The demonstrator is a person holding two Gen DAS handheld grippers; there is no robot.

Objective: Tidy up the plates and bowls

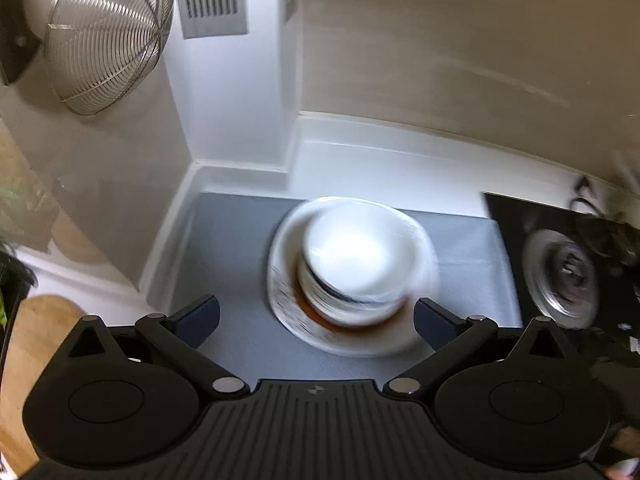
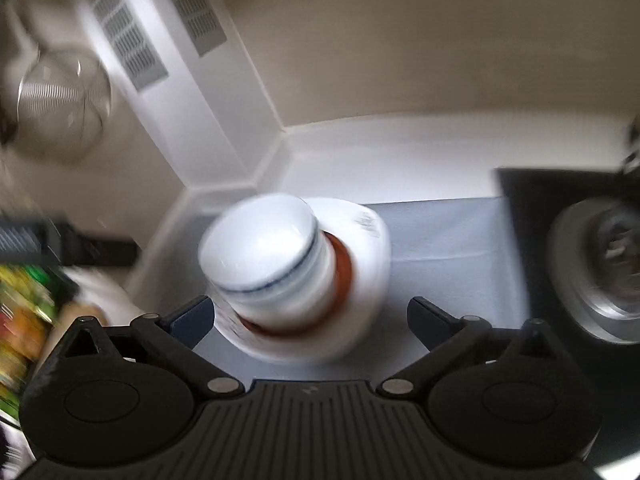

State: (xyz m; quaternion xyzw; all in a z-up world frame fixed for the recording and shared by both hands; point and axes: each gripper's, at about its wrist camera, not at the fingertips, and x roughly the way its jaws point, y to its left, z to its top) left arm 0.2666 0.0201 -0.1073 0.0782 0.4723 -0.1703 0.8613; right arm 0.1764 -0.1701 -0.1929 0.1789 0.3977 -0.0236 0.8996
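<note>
I see a white tabletop tucked into a wall corner. A grey mat lies flat on it, reaching nearly into the corner. On the mat rests a wide white plate bearing a blurred stack of bowls. A black hob adjoins the mat's right edge; its burner is blurred.

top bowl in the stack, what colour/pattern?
The top bowl is white with a thin dark blue band around its outside; clearest in the right wrist view, though blurred.
</note>
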